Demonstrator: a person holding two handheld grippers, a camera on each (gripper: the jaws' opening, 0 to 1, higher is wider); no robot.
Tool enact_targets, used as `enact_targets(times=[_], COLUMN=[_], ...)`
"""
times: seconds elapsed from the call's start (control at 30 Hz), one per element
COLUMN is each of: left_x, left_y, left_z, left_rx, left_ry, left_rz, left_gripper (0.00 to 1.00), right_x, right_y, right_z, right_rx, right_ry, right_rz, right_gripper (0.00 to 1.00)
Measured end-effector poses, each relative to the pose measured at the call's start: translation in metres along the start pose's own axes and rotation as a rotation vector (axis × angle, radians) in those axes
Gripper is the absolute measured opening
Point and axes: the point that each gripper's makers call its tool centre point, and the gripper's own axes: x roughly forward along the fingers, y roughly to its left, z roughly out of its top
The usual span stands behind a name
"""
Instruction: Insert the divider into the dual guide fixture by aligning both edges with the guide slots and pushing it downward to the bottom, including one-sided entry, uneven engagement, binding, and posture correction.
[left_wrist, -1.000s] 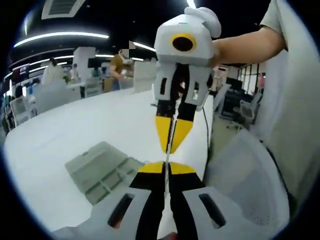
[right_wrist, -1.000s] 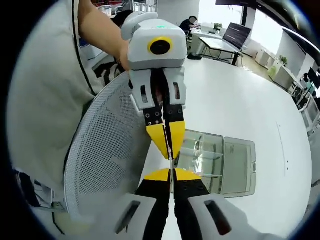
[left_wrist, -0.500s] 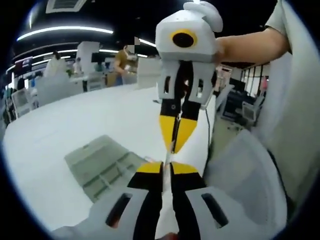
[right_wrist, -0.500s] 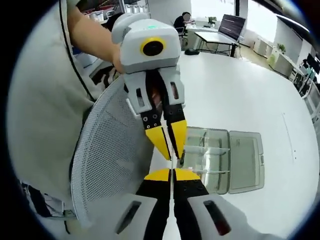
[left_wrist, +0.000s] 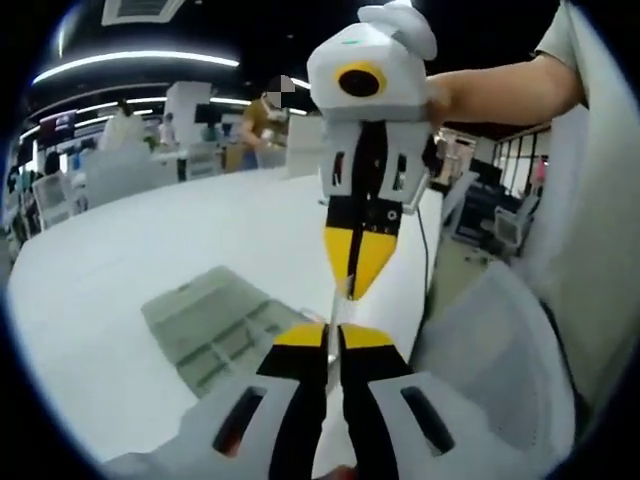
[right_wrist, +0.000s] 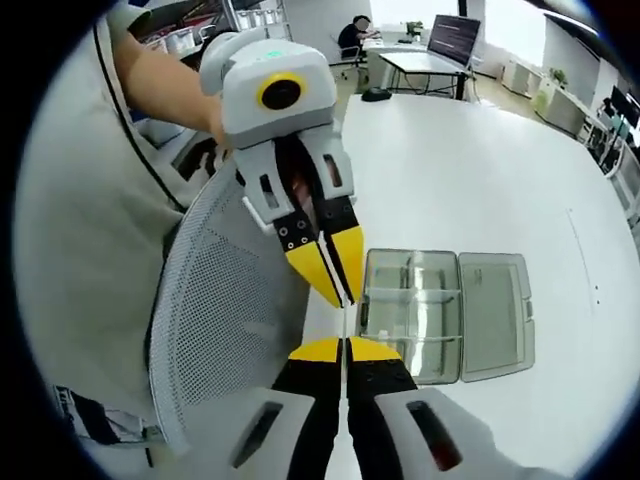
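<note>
- Zero insertion yet: thin clear divider (left_wrist: 336, 312) is in the air, pinched edge-on between both grippers, up off the table (right_wrist: 480, 170).
- Left gripper (left_wrist: 333, 336) closed on its near edge; right gripper (right_wrist: 345, 348) closed on the opposite edge.
- Open clear fixture box (right_wrist: 415, 315) lies on the table at 2 o'clock of the right jaws.
- Left to do, I'd judge: carry over, align both slots, push down.
- Mesh chair back (right_wrist: 225, 330) at 9 o'clock.

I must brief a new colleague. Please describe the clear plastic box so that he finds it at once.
On the large white table, look near the edge beside the mesh chair. The clear box lies there open, lid flat alongside. It is the only see-through item, with inner compartments.
</note>
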Motion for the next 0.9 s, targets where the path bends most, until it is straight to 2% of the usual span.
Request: enact_targets(times=[0.2,0.27,0.37,0.57,0.83,0.9], left_x=[0.0,0.0,-0.002,-0.01,-0.016,-0.018], left_y=[0.0,0.005,0.011,0.015,0.019,0.021], left_z=[-0.002,-0.001,-0.003,-0.005,-0.008,-0.011], left_rx=[-0.013,-0.039,-0.041,-0.029,-0.021,-0.009], left_ry=[0.006,0.003,0.01,0.01,0.028,0.053], left_rz=[0.007,0.035,0.061,0.087,0.132,0.154], left_gripper=[0.02,0.02,0.1,0.11,0.21,0.25], right_x=[0.002,0.003,0.005,0.01,0.018,0.02], right_y=[0.0,-0.003,-0.009,-0.016,-0.032,-0.035], right_z=[0.0,0.001,-0.001,-0.001,-0.001,-0.001], right_rx=[0.012,0.014,-0.011,0.0,-0.01,-0.017], right_ry=[-0.004,-0.002,0.032,0.065,0.137,0.152], right_rz=[0.004,0.0,-0.02,-0.028,-0.064,-0.075], right_gripper=[0.0,0.0,0.0,0.0,0.0,0.0])
